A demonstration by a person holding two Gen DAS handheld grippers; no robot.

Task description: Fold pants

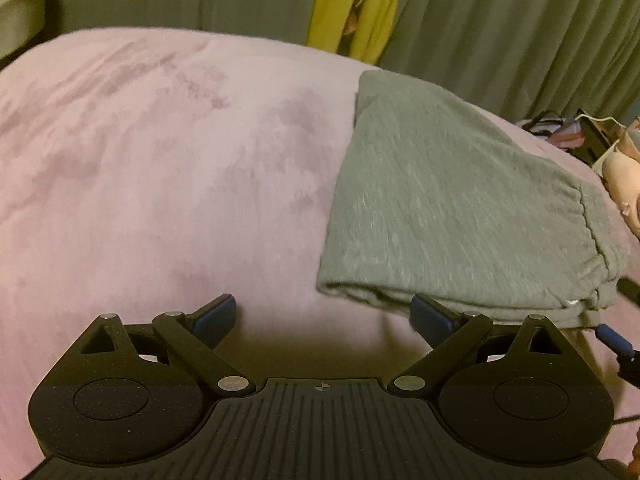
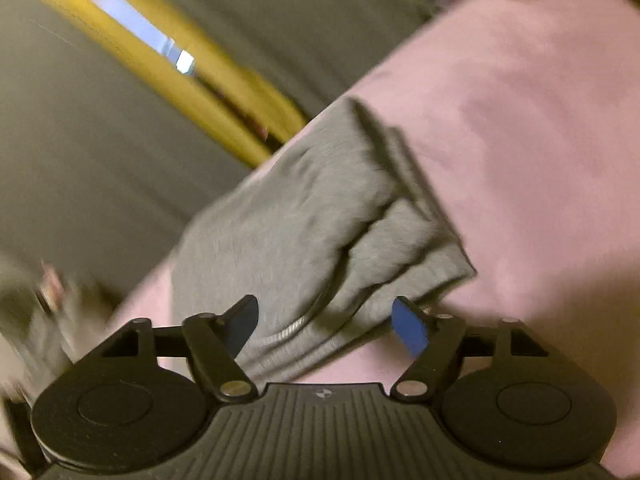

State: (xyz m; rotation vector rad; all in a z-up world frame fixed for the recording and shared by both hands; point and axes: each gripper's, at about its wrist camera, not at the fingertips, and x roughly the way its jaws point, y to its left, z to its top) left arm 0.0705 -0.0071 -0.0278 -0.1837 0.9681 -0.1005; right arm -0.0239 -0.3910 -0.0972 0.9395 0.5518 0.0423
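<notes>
We see the grey pants (image 1: pixel 452 200) lying folded into a compact rectangle on the pink bed cover (image 1: pixel 160 168), at about two o'clock from our left gripper (image 1: pixel 322 316). Its fingers (image 1: pixel 214 316) stand wide apart, holding nothing, the right one just at the fold's near edge. Our right gripper (image 2: pixel 326 328) is also spread wide, with the pants (image 2: pixel 288 224) straight ahead at twelve o'clock; this view is blurred. Grey curtains (image 1: pixel 500 20) hang behind the bed.
</notes>
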